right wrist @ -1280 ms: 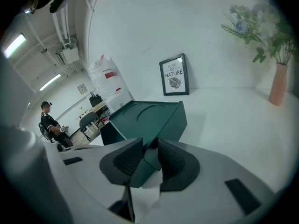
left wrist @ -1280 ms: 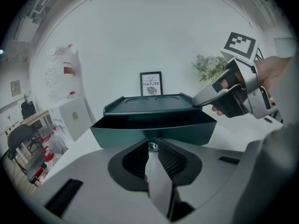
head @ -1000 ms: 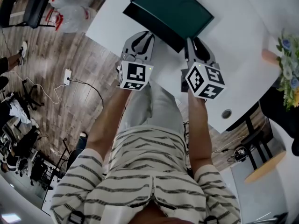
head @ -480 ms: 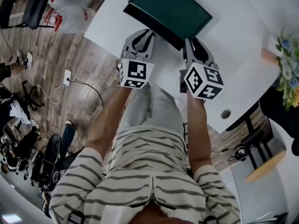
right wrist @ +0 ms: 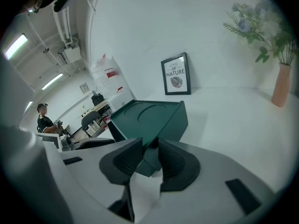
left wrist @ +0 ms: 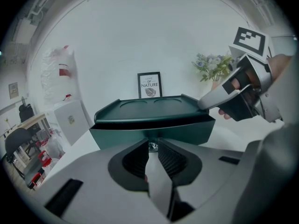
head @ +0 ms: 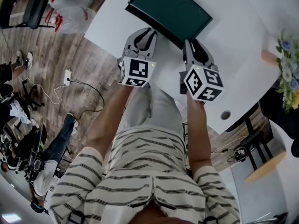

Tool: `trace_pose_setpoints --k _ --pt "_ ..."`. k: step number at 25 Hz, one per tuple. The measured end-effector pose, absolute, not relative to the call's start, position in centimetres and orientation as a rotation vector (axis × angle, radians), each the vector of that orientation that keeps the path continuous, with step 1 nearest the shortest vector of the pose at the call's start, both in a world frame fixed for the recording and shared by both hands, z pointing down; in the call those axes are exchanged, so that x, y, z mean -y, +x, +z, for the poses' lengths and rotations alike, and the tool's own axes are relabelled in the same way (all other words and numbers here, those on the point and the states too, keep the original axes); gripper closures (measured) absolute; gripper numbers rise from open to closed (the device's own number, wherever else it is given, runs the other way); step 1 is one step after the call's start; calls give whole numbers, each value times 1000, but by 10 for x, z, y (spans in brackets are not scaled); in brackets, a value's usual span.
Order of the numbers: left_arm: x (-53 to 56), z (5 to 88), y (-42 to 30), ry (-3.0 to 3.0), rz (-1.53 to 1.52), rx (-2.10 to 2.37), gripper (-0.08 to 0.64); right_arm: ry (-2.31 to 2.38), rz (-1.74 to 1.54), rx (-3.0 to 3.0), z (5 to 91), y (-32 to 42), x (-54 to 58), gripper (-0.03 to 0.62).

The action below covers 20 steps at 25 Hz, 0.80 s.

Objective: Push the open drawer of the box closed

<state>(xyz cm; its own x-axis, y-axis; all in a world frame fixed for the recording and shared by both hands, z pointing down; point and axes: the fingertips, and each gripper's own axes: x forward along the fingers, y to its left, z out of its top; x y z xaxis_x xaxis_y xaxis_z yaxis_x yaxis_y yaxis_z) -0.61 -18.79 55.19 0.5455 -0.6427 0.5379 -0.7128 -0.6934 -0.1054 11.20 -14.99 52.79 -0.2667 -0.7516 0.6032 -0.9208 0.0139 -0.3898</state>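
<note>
A dark green box point(head: 173, 8) lies on the white table point(head: 243, 41). Its drawer front point(left wrist: 149, 130) sticks out a little under the lid, with a dark slit above it. My left gripper point(head: 148, 34) is shut, its tips right at the middle of the drawer front, where a small metal knob point(left wrist: 152, 147) shows just past the left gripper point(left wrist: 153, 146). My right gripper point(head: 189, 45) is shut at the box's near right corner point(right wrist: 148, 160), and that same right gripper point(left wrist: 212, 97) appears touching that corner. In its own view the right gripper point(right wrist: 150, 146) has the box point(right wrist: 149, 115) directly ahead.
A framed print point(left wrist: 149, 85) stands behind the box. A vase of flowers point(head: 285, 55) is at the table's right. A white carton point(left wrist: 70, 120) sits left of the box. The table's near edge runs just under my grippers, with a cable hole point(head: 226, 114) at the right.
My left gripper has edged forward against the drawer front. The right gripper has barely shifted. A person on the floor at the left has moved.
</note>
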Motion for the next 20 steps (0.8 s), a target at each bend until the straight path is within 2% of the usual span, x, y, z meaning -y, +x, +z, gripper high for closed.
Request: trace_pose_setpoints --k 20 --pt "203 553 8 2658 822 1157 495 1732 1117 2073 529 112 150 474"
